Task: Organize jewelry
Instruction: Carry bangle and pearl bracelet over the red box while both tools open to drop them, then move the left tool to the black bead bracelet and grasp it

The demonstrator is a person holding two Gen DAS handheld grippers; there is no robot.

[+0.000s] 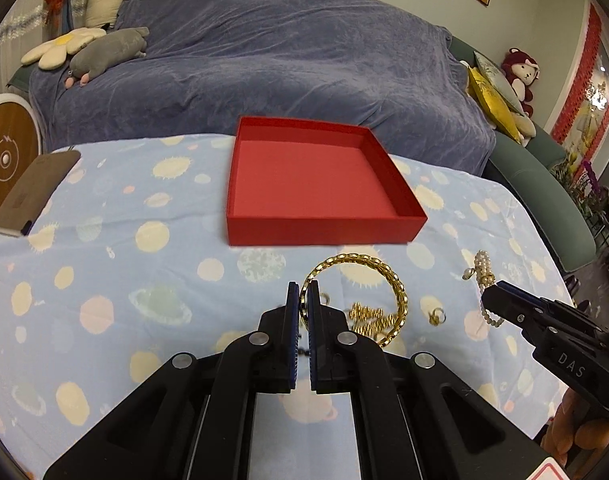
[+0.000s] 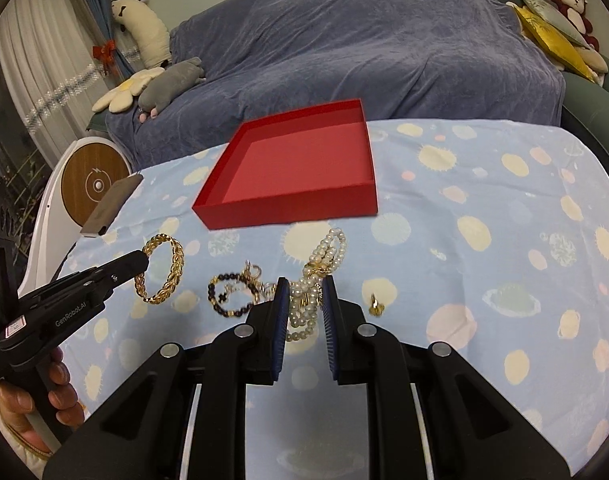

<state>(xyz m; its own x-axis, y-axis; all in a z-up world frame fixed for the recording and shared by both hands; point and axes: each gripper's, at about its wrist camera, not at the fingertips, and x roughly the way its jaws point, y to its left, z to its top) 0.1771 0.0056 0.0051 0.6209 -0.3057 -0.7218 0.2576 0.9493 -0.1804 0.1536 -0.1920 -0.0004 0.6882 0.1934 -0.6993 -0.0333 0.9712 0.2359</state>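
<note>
Gold bracelet (image 1: 360, 280) is nipped by its rim in the left gripper (image 1: 303, 300), just short of the empty red box (image 1: 324, 226); the right gripper (image 2: 307, 300) clasps the pearl bracelet (image 2: 324, 260). Such thin holds could slip, dropping either short of the box.

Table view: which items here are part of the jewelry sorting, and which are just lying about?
Job: gold bracelet in left gripper; pearl strand in right gripper; beaded bracelet; small gold ring; red box.
Lying about: plush toys; yellow cushion.
</note>
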